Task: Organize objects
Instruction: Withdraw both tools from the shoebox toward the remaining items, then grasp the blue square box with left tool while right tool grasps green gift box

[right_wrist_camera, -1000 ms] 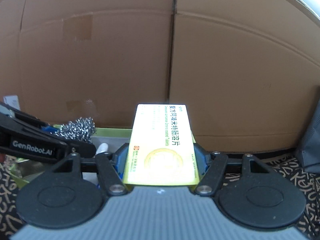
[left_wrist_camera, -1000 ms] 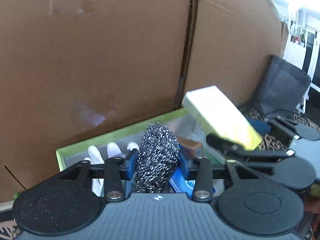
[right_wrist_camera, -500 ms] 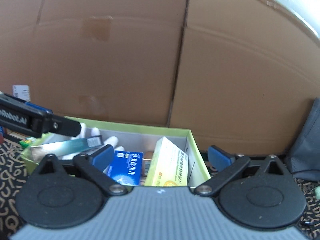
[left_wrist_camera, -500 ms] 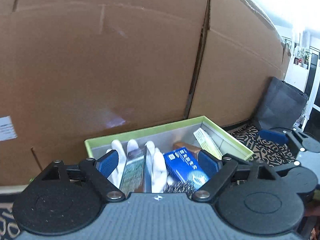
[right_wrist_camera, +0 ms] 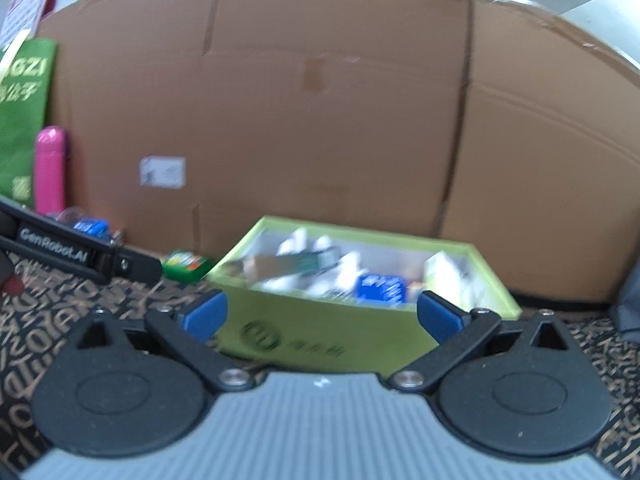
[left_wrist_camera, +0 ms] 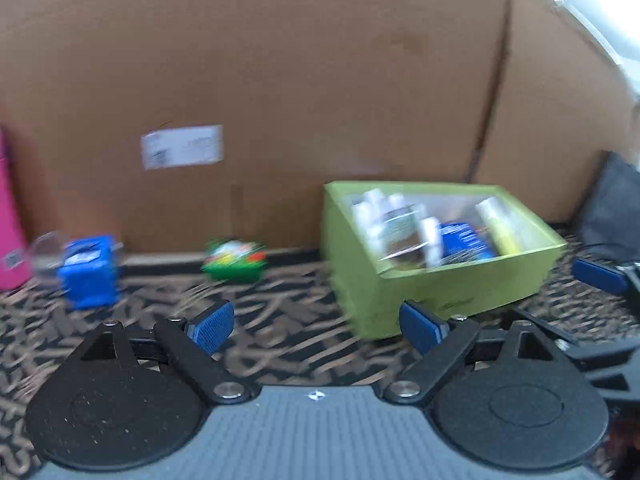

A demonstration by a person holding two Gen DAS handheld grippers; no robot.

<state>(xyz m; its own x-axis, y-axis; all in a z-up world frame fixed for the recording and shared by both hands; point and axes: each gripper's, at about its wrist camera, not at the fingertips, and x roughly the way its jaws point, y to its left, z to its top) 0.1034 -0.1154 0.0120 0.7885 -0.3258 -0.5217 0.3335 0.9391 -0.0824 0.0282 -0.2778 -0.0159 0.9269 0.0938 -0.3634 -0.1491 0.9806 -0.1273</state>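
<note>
Green box [right_wrist_camera: 320, 336], filled with blurred items, is seen on patterned carpet [left_wrist_camera: 280, 320] before cardboard [left_wrist_camera: 320, 80]; a blue packet [left_wrist_camera: 88, 272] and green packet [left_wrist_camera: 234, 260] lie leftward. Left gripper [left_wrist_camera: 316, 320] and right gripper [right_wrist_camera: 320, 312] are spread wide, empty.

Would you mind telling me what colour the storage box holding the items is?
The storage box is light yellow-green, clearest in the right wrist view.

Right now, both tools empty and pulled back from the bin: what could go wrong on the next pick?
1. Both views are motion-blurred, so aiming at the green packet or blue box could miss.
2. Both lie close to the cardboard wall; the open left tool might bump it.
3. The bin looks full; the silver packet lies on top, so another item could slide out.
</note>
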